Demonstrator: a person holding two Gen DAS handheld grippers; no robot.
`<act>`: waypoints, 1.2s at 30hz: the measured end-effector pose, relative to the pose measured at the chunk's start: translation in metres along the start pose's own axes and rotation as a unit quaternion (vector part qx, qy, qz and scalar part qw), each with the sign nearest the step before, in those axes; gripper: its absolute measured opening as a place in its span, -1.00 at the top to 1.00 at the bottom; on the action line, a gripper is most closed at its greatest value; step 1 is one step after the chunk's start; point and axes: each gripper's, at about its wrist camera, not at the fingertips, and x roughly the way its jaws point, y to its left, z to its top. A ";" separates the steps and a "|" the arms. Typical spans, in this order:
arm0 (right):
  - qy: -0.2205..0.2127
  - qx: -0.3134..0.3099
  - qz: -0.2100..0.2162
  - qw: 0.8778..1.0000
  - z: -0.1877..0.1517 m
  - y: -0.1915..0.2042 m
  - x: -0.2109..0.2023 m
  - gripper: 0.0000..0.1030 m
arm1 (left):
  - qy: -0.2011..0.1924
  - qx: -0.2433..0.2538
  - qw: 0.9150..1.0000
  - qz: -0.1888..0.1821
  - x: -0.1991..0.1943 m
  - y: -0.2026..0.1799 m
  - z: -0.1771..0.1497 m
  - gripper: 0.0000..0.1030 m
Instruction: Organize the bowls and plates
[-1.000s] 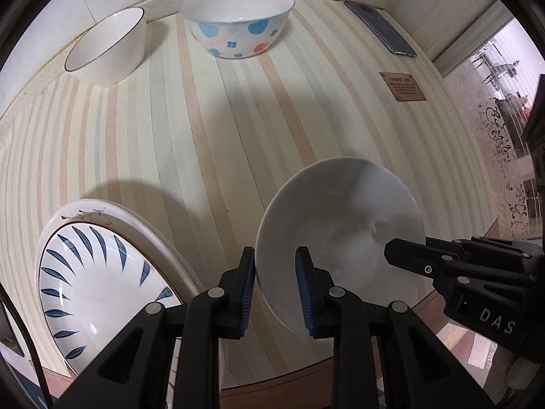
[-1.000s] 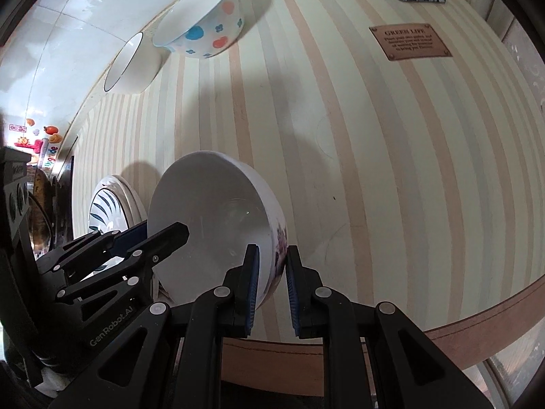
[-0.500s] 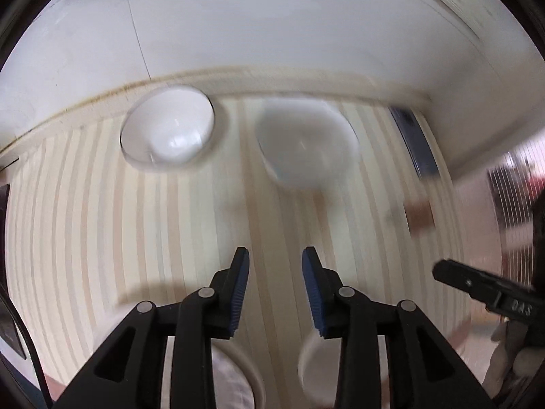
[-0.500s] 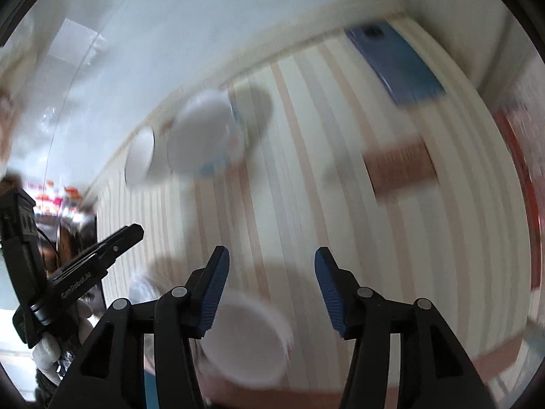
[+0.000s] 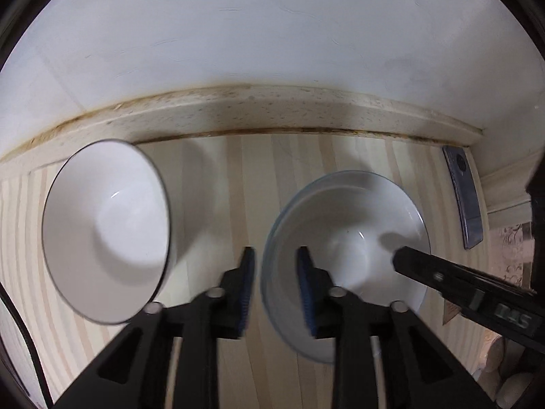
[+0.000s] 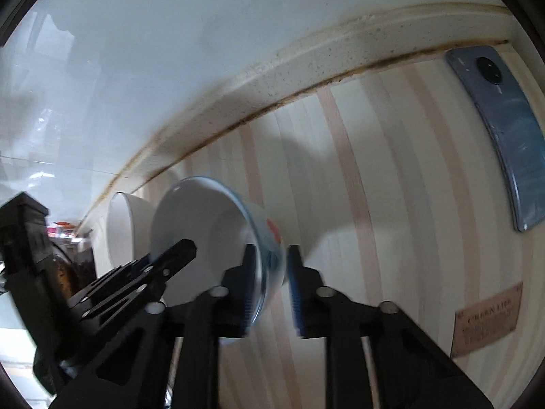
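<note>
Glossy round blue-rimmed bowl [image 5: 344, 235], smooth dark-rimmed white bowl [image 5: 105, 231], striped tabletop [image 5: 218, 201]

Both shots are smeary from motion. The blue-rimmed bowl [image 5: 344, 238] has a ghosted near rim, and the left fingers [image 5: 308, 286] cover part of it, so can't tell if they touch. From the right side, the dark-rimmed bowl [image 6: 124, 228] is half hidden behind it. The label [image 6: 487, 320] is too soft to read. The phone [image 5: 465, 201] is partly cut off.
</note>
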 end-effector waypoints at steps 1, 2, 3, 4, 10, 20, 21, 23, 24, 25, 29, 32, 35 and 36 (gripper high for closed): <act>-0.001 -0.003 -0.002 1.000 -0.001 0.000 0.002 0.73 | -0.002 0.005 1.000 0.005 0.000 -0.002 0.000 0.66; -0.003 -0.006 -0.006 1.000 -0.001 0.002 0.002 0.73 | -0.003 0.009 1.000 0.008 -0.001 -0.004 0.000 0.66; -0.006 -0.010 -0.011 1.000 -0.001 0.004 0.003 0.74 | -0.004 0.011 1.000 0.007 -0.001 -0.005 0.001 0.66; -0.007 -0.011 -0.013 1.000 -0.001 0.005 0.003 0.74 | -0.004 0.014 1.000 0.004 -0.003 -0.005 0.001 0.66; -0.007 -0.014 -0.024 1.000 -0.005 0.009 0.000 0.74 | -0.012 0.020 1.000 0.002 -0.016 -0.006 0.001 0.66; -0.021 -0.020 -0.027 0.999 -0.040 0.018 -0.039 0.74 | -0.031 0.037 0.999 0.002 -0.053 -0.020 -0.021 0.66; -0.023 -0.020 -0.028 0.999 -0.046 0.018 -0.046 0.74 | -0.032 0.038 0.999 -0.001 -0.058 -0.022 -0.026 0.66; -0.024 -0.018 -0.028 0.999 -0.057 0.017 -0.058 0.74 | -0.032 0.035 0.999 -0.008 -0.069 -0.025 -0.039 0.66; -0.024 -0.017 -0.027 0.999 -0.066 0.017 -0.065 0.74 | -0.033 0.033 0.999 -0.010 -0.074 -0.025 -0.045 0.66; -0.025 -0.018 -0.026 0.999 -0.073 0.017 -0.071 0.74 | -0.032 0.032 0.999 -0.013 -0.079 -0.026 -0.051 0.66; -0.024 -0.017 -0.024 0.999 -0.107 0.014 -0.095 0.74 | -0.028 0.027 0.999 -0.028 -0.099 -0.030 -0.080 0.66; -0.022 -0.019 -0.028 0.999 -0.136 0.009 -0.111 0.74 | -0.023 0.031 0.999 -0.037 -0.112 -0.037 -0.104 0.66; -0.015 -0.022 -0.035 0.999 -0.164 0.007 -0.123 0.74 | -0.017 0.038 0.998 -0.042 -0.121 -0.042 -0.124 0.66; -0.011 -0.021 -0.036 0.999 -0.176 0.005 -0.126 0.74 | -0.014 0.039 0.998 -0.044 -0.123 -0.042 -0.131 0.66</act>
